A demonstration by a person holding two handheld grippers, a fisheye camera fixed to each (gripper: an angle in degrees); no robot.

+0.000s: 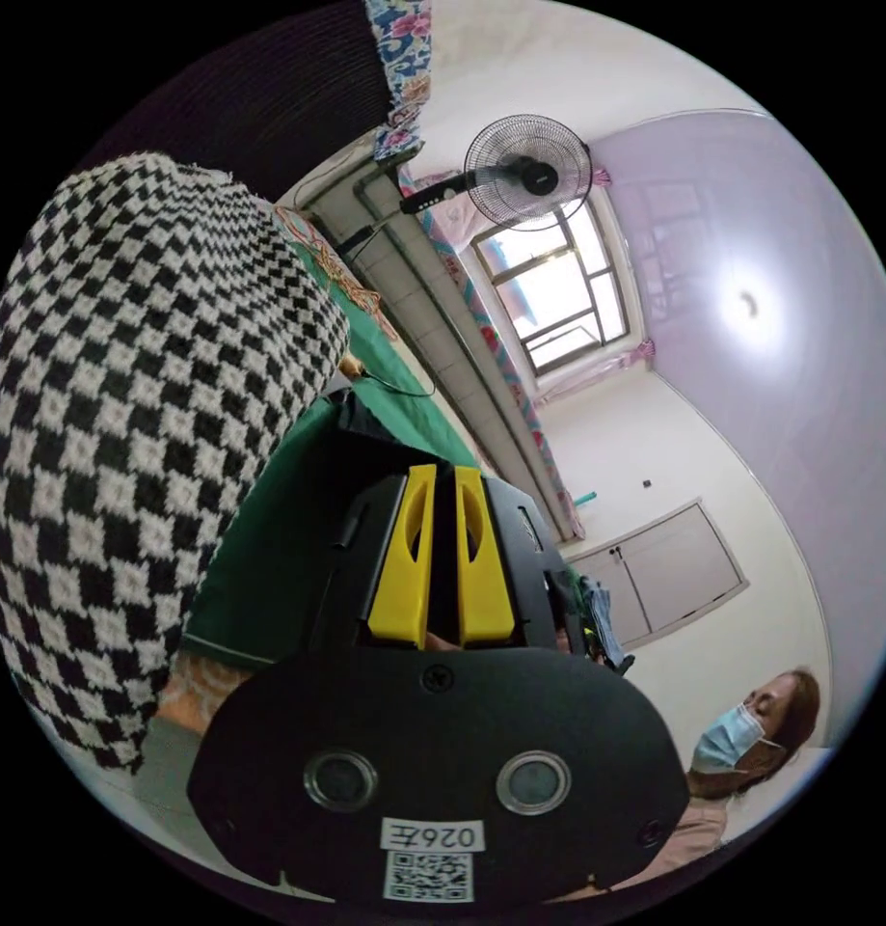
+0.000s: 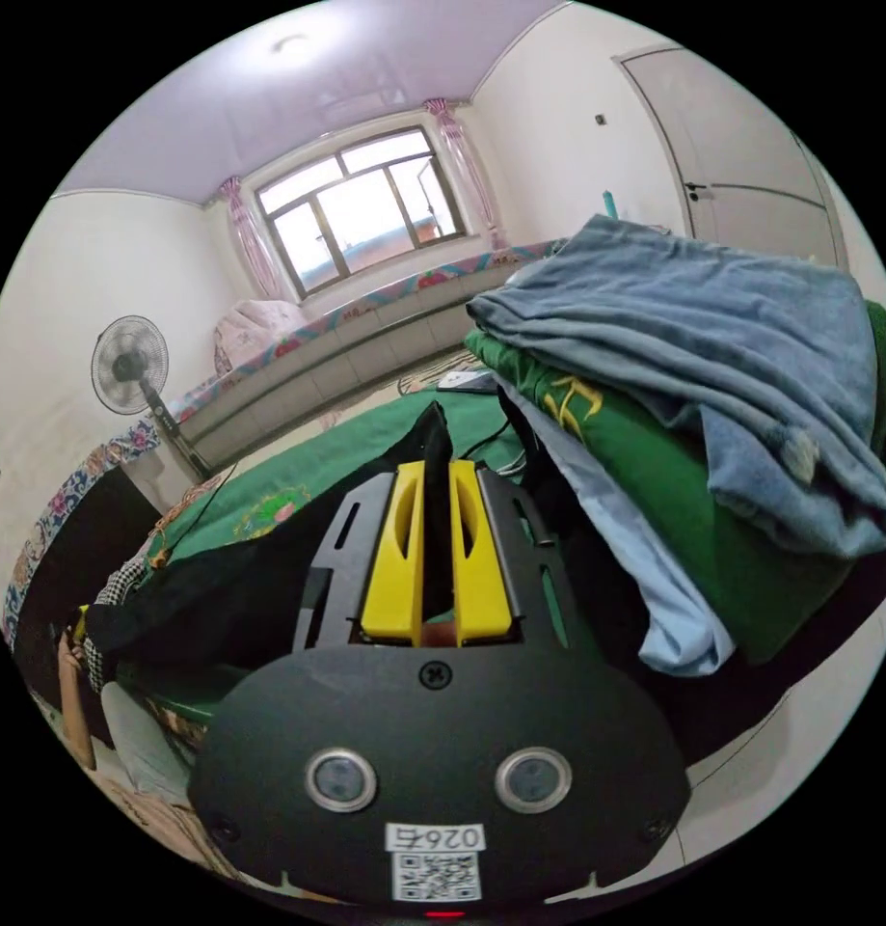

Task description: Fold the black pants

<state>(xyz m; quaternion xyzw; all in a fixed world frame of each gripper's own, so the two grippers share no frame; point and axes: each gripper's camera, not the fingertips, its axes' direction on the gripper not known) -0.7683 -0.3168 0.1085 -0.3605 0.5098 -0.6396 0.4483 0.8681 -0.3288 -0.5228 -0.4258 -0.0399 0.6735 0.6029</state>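
We see right gripper (image 2: 437, 540) jaws pinched on black pants (image 2: 230, 579) – cloth peaks up between them, rest draped over green counter (image 2: 365, 449). Left gripper (image 1: 441, 559) jaws near closed on dark cloth, likely other edge, ready for matched fold. Clothes pile (image 2: 693, 405) beside – kept apart.

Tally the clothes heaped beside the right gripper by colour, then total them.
Blue-grey: 1, top of pile
Green: 1, beneath it
Light blue: 1, lower
Total: 3 that can be told apart
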